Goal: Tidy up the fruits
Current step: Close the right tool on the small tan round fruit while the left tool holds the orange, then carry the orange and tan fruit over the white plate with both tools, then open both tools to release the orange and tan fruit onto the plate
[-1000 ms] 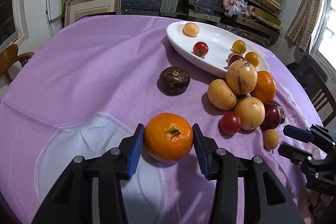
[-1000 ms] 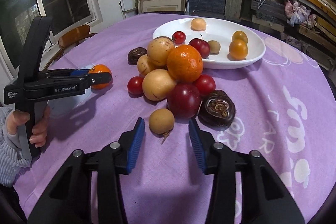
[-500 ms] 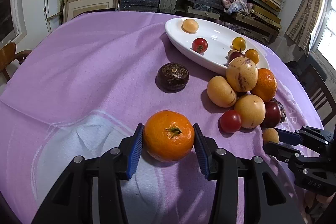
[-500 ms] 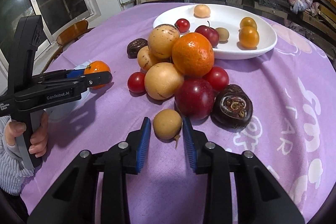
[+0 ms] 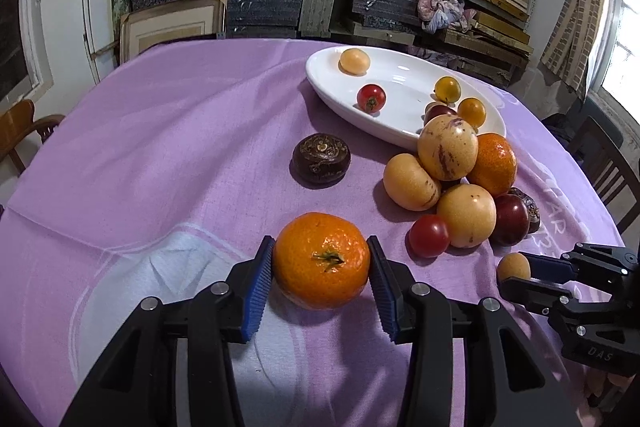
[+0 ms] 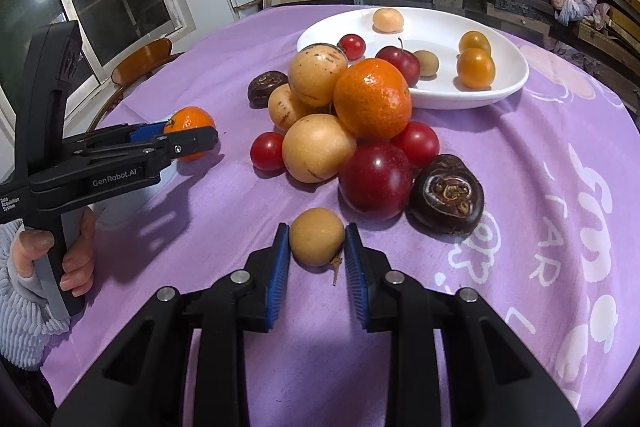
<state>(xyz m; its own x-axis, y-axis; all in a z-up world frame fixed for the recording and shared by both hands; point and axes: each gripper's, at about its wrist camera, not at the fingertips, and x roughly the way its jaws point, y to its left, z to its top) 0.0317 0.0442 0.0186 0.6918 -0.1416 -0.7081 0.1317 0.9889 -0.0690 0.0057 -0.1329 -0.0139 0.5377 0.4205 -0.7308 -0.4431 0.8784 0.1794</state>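
Closing in, the right gripper (image 6: 317, 259) has just squeezed its jaws onto the little brown fruit (image 6: 317, 242) on the purple cloth (image 6: 520, 163) (beside the fruit pile). The left gripper (image 5: 321, 273) grips the orange (image 5: 321, 259). Both look ready to go to the white dish (image 6: 508, 89)
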